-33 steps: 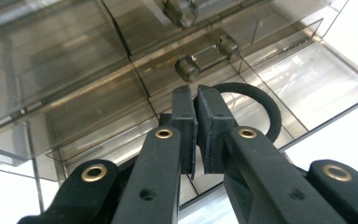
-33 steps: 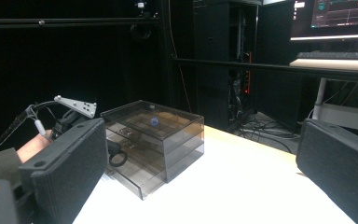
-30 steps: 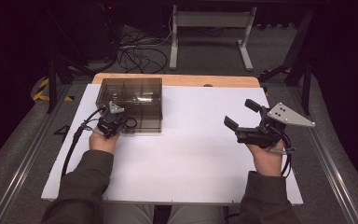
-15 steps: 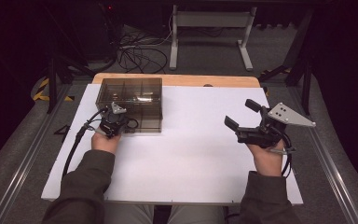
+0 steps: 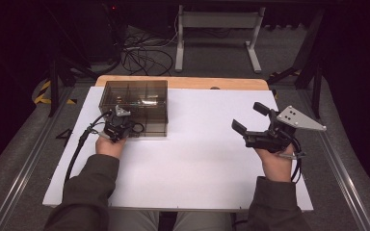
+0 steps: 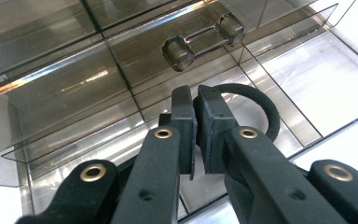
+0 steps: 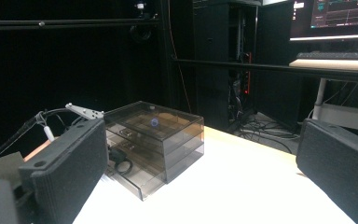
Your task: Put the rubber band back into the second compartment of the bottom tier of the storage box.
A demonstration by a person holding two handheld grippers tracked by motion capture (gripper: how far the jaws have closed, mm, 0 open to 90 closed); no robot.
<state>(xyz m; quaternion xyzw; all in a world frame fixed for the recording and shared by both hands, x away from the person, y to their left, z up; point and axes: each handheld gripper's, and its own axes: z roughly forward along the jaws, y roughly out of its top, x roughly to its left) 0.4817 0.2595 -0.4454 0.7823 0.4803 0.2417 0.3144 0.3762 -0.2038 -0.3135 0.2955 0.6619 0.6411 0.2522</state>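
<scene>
A black ring (image 6: pixel 256 109) is seen at the centre of the left gripper view, lying in a pulled-out drawer (image 6: pixel 279 88) of a smoky transparent drawer box (image 5: pixel 136 107); its left part is hidden behind the jaws. The left gripper (image 6: pixel 196 116) is shown with its jaws brought almost together, the narrow gap between the pads set at the ring's near edge; whether the ring is actually pinched cannot be told. Above the jaws, a clear bar handle with two round knobs (image 6: pixel 200 41) is seen on a drawer front.

In the high view, the drawer box is placed at the upper left of the white bench (image 5: pixel 197 163), with the left gripper (image 5: pixel 118 126) held against its near side by the left hand (image 5: pixel 110 145). The right gripper (image 5: pixel 253 122) is held at the right of the frame, well apart from the box, by the right hand (image 5: pixel 275 161); its jaws stand wide with nothing between them. In the right gripper view, the box (image 7: pixel 156 140) appears at centre left, the ring (image 7: pixel 123 165) at its lower drawer.
</scene>
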